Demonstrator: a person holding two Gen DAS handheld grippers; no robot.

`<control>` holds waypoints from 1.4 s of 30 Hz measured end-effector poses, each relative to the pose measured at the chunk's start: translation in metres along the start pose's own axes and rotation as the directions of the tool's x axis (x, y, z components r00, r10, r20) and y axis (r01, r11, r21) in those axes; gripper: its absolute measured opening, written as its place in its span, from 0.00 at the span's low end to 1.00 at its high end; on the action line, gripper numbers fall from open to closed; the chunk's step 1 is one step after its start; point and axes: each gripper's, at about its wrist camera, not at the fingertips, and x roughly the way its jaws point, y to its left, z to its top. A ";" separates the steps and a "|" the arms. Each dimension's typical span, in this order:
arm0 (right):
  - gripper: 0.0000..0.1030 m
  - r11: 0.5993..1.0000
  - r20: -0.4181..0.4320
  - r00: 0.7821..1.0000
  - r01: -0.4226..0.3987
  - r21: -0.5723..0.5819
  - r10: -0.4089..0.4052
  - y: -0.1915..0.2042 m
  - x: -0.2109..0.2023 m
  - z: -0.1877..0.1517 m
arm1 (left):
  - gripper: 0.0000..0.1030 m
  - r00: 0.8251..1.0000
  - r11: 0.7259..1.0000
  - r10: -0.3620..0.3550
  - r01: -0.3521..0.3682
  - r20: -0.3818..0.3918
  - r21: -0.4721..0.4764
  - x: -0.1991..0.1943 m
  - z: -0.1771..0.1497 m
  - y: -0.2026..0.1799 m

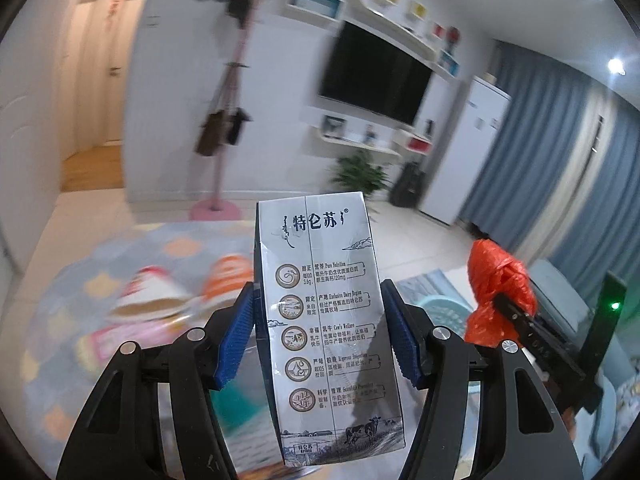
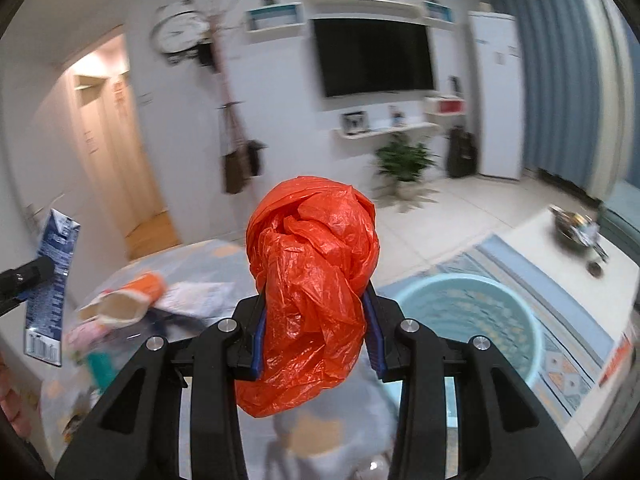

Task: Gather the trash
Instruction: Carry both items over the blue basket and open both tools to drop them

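My left gripper (image 1: 318,328) is shut on a grey-white milk carton (image 1: 326,320) with Chinese print, held upright above the floor; the carton also shows at the left edge of the right wrist view (image 2: 50,280). My right gripper (image 2: 314,332) is shut on a crumpled orange plastic bag (image 2: 312,280), which also shows at the right of the left wrist view (image 1: 498,292). Loose trash lies on the rug below: an orange paper cup (image 2: 132,300), a red-and-white cup (image 1: 148,296) and pink wrappers (image 1: 116,344).
A light-blue round basin (image 2: 472,324) stands on the patterned rug (image 2: 560,320) at the right. A white low table (image 2: 580,256) with a bowl is further right. A pink coat stand (image 1: 222,152), a wall TV (image 2: 372,56) and a potted plant (image 2: 404,164) are behind.
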 end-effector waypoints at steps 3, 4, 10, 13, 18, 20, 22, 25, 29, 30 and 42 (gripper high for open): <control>0.34 0.996 -0.020 0.997 0.076 0.053 -0.075 -0.033 0.009 -0.001 | 0.58 0.999 0.998 -0.047 0.048 -0.025 0.045 0.027 0.004 -0.033; 0.35 0.994 -0.032 0.996 0.091 0.068 -0.089 -0.041 0.013 -0.003 | 0.58 0.998 0.997 -0.055 0.057 -0.036 0.057 0.039 0.006 -0.041; 0.35 0.967 -0.153 0.971 0.209 0.147 -0.186 -0.091 0.048 -0.022 | 0.58 0.990 0.990 -0.094 0.104 -0.104 0.096 0.107 -0.004 -0.087; 0.35 0.952 -0.245 0.948 0.250 0.175 -0.204 -0.110 0.072 -0.039 | 0.58 0.991 0.984 -0.074 0.090 -0.108 0.155 0.140 -0.009 -0.115; 0.36 0.928 -0.347 0.907 0.317 0.195 -0.237 -0.134 0.100 -0.059 | 0.58 0.965 0.971 -0.137 0.176 -0.224 0.162 0.195 -0.029 -0.149; 0.39 0.920 -0.368 0.897 0.335 0.203 -0.245 -0.141 0.103 -0.066 | 0.58 0.949 0.966 -0.148 0.199 -0.279 0.164 0.218 -0.037 -0.159; 0.39 0.911 -0.386 0.887 0.352 0.214 -0.252 -0.149 0.105 -0.072 | 0.58 0.932 0.962 -0.165 0.223 -0.322 0.154 0.233 -0.044 -0.165; 0.40 0.903 -0.395 0.879 0.372 0.215 -0.268 -0.158 0.106 -0.074 | 0.59 0.920 0.960 -0.156 0.227 -0.360 0.163 0.248 -0.056 -0.173; 0.57 0.899 -0.390 0.879 0.378 0.221 -0.274 -0.163 0.100 -0.071 | 0.76 0.914 0.956 -0.147 0.229 -0.378 0.181 0.256 -0.067 -0.180; 0.58 0.897 -0.384 0.881 0.381 0.226 -0.277 -0.164 0.098 -0.071 | 0.79 0.919 0.957 -0.142 0.222 -0.369 0.186 0.255 -0.069 -0.181; 0.58 0.917 -0.285 0.924 0.324 0.233 -0.254 -0.145 0.070 -0.046 | 0.80 0.945 0.966 -0.166 0.214 -0.283 0.146 0.191 -0.057 -0.149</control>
